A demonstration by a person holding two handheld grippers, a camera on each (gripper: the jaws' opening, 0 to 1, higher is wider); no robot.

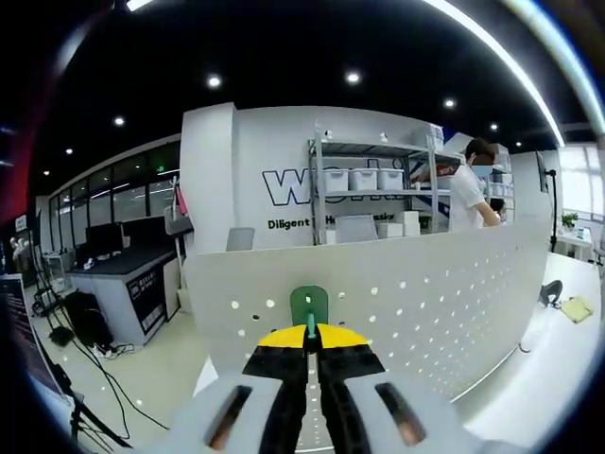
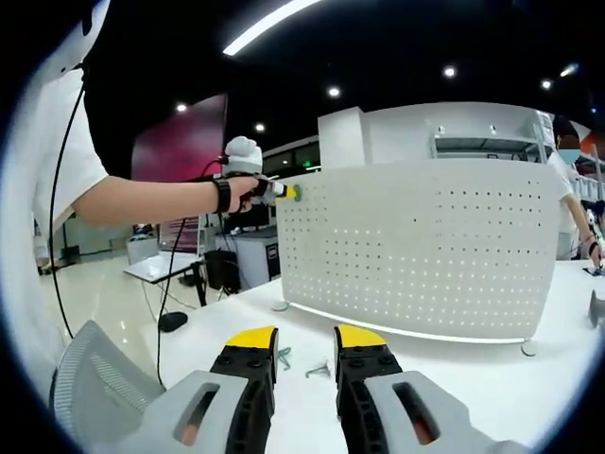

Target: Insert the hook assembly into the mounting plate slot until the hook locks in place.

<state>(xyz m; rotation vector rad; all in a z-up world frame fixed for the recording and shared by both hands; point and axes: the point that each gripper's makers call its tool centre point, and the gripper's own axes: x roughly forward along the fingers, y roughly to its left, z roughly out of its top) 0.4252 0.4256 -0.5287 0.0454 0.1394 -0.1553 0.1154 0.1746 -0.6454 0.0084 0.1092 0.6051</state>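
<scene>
while the white tabletop (image 2: pixel 454 378) carries everything here, the largest thing on it is the white perforated metal mounting plate (image 2: pixel 425 251), standing upright on small feet and running across toward the tabletop's far edge. the left claw (image 1: pixel 311 333) is raised against the plate's upper end, its black jaws with yellow tips closed on the small green plastic hook assembly (image 1: pixel 309 307), which sits flat against the plate's face among the round holes; in the right gripper view the same green piece (image 2: pixel 297 192) shows at the plate's top corner. the right claw (image 2: pixel 304 339) hangs low over the near edge of the tabletop, jaws parted and holding nothing, well apart from the plate. a small grey metal hook (image 2: pixel 319 369) lies loose on the tabletop just ahead of it.

judging by this, the step in hand is seating the hook into its slot. whether its tabs have entered cannot be told. the next move likely calls for pressing square into the holes, then sliding down until it catches, without rocking the plate.
</scene>
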